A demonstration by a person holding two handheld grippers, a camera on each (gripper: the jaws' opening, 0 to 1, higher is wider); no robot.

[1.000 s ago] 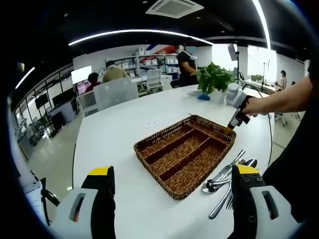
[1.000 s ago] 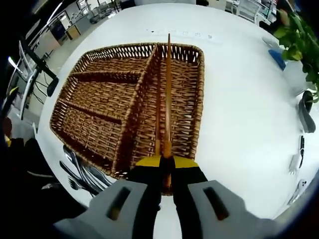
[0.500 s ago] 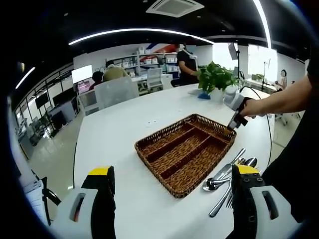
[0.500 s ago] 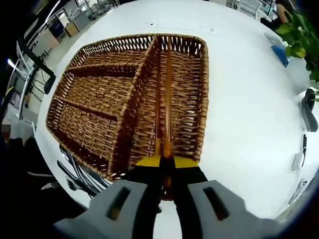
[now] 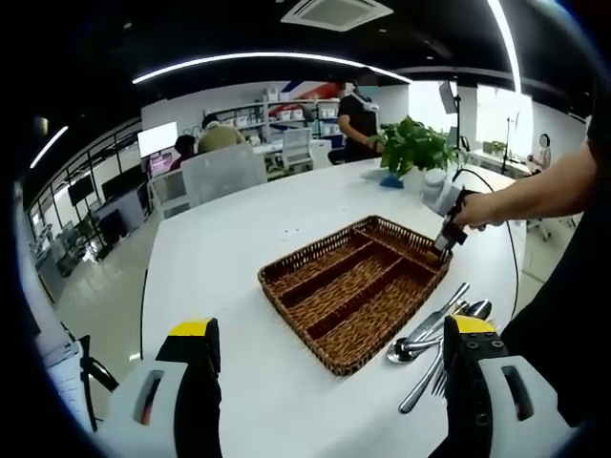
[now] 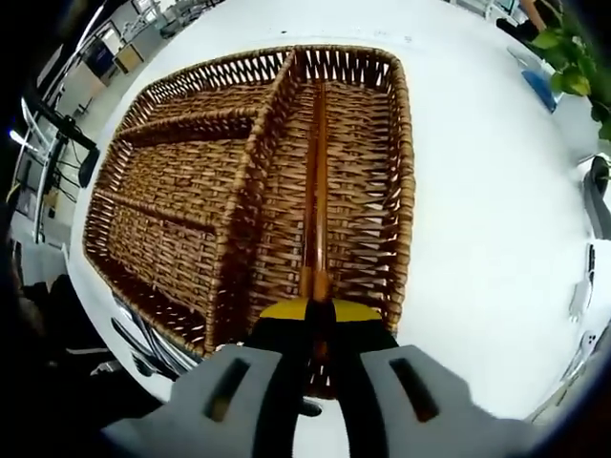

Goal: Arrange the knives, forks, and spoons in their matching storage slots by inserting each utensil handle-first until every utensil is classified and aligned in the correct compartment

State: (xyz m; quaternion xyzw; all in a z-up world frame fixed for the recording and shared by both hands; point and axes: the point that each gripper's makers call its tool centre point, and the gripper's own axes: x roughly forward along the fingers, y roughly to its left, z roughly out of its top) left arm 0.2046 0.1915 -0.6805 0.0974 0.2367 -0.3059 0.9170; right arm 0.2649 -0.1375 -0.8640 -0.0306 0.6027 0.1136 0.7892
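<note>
Lowered since the earlier frames, the right gripper [image 6: 307, 320] now carries its wooden chopsticks [image 6: 313, 191] down inside the long compartment of the wicker tray [image 6: 162, 205], where a second ago their tips reached past the tray's far rim. In the left gripper view the same gripper [image 5: 447, 240] stands over the tray's near-right corner.

Right fingers: narrow, clamped on the near ends of the chopsticks. The pair lies along the compartment's length, close to the floor; actual contact cannot be confirmed.

Left gripper [image 5: 329, 367]: fingers wide, holding nothing, hovering above the white tabletop [image 5: 220, 258], well apart from the tray.

Metal cutlery [image 5: 434, 334], spoons and forks among them, lies in a loose pile on the tabletop just beside the tray's near edge. The other three compartments hold nothing.

Risks, as judged: releasing before the sticks rest flat could let them bounce or cross. The gripped ends sit at the tray wall, so they may catch on the rim and stay propped. The heaped cutlery overlaps, so a later pick may drag neighbours along.
</note>
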